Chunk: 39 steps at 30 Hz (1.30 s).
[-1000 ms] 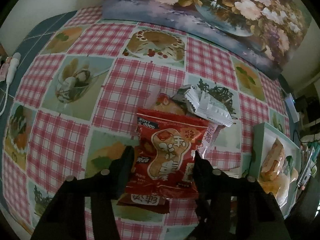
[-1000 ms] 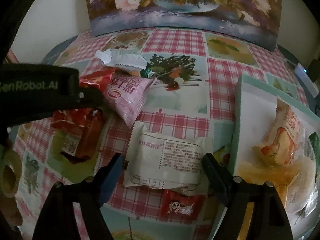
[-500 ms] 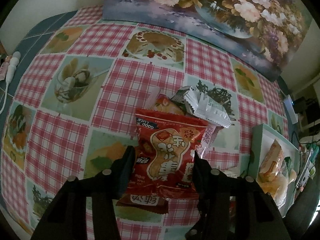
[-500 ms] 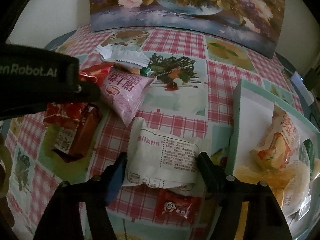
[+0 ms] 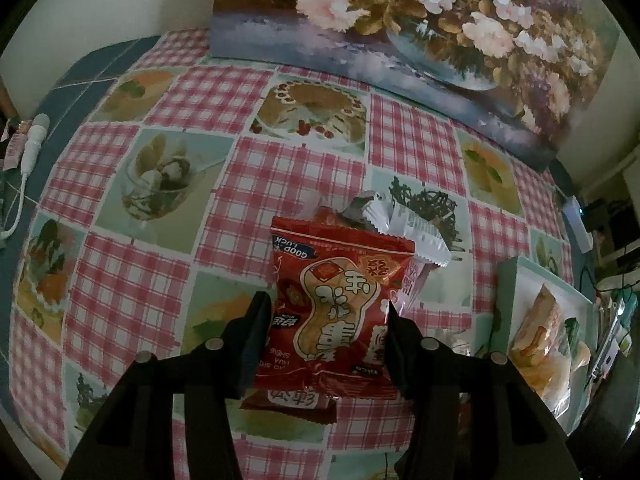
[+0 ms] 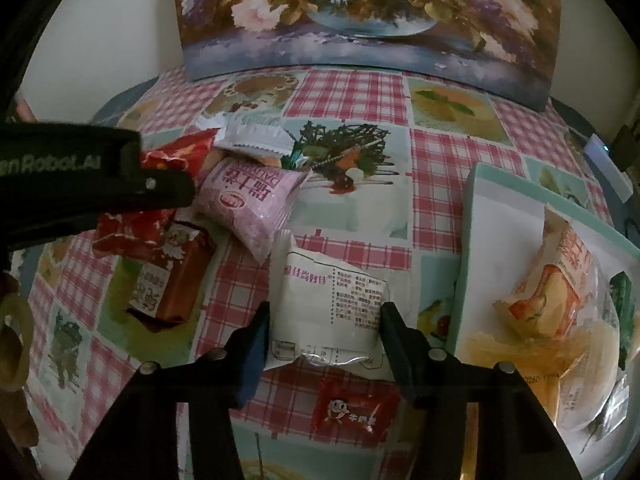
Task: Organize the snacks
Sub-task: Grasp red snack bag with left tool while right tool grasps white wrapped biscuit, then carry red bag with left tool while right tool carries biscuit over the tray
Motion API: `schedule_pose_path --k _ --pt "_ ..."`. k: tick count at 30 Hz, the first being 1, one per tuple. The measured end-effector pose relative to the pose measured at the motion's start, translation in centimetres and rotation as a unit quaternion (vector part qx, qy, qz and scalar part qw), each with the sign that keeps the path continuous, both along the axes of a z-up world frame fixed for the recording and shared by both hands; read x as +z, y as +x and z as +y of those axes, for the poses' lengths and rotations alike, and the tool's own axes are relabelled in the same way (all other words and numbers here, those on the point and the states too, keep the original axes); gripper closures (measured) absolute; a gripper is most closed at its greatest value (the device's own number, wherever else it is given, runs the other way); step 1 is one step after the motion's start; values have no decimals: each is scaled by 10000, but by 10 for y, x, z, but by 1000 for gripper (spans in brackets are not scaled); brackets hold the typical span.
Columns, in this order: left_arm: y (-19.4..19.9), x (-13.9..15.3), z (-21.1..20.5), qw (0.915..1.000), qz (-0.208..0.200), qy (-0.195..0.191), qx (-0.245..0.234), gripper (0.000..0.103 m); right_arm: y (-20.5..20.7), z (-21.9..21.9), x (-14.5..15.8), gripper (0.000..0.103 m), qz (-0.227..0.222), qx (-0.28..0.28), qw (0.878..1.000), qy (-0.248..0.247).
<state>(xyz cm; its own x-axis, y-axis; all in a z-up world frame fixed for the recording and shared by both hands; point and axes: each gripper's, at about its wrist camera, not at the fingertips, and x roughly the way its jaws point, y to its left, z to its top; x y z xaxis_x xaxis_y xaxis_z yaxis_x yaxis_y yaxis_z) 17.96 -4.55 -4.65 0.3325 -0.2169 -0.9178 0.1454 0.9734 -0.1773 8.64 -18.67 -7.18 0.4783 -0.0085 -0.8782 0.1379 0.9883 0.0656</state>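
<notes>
My left gripper (image 5: pixel 326 308) is shut on a red peanut snack packet (image 5: pixel 340 292), its pads pressing both sides. The right wrist view shows that packet (image 6: pixel 160 160) hanging just over the table at the left. My right gripper (image 6: pixel 324 316) points steeply down with its jaws closing. A white printed packet (image 6: pixel 328 292) sits between them, pinched narrower at its sides while still resting on the checked tablecloth (image 6: pixel 352 92). A teal tray (image 6: pixel 480 208) stands to the right, with an orange snack packet (image 6: pixel 552 292) and other wrapped snacks in it.
On the cloth lie a pink packet (image 6: pixel 252 200), a silver-white packet (image 6: pixel 256 136), a brown-red packet (image 6: pixel 172 280) and a small red candy (image 6: pixel 352 408). A flower painting (image 6: pixel 360 20) leans at the table's back. A white corded device (image 5: pixel 32 144) lies at the far left.
The right gripper's jaws have come together from wide apart onto the white packet, which now looks squeezed. The left gripper has kept its hold on the red packet and stayed put.
</notes>
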Motion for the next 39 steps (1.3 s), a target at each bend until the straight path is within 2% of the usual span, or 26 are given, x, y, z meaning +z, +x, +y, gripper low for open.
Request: schedule_pose_path --k 20,30,36,39 --pt "-9 40 7 9984 -551 -35 82 49 -18 -23 55 48 -797 -350 9944 603" --pt "-20 73 6 9952 -973 -84 94 49 -33 -44 84 48 -1254 -599 9887 563" --pt "-26 84 -2 9939 -1088 -187 -24 49 -45 -67 93 48 -1412 -917 9839 601" --pt "-30 86 -12 9934 -1136 -119 -123 49 -51 -80 97 48 -1474 -1115 9809 605"
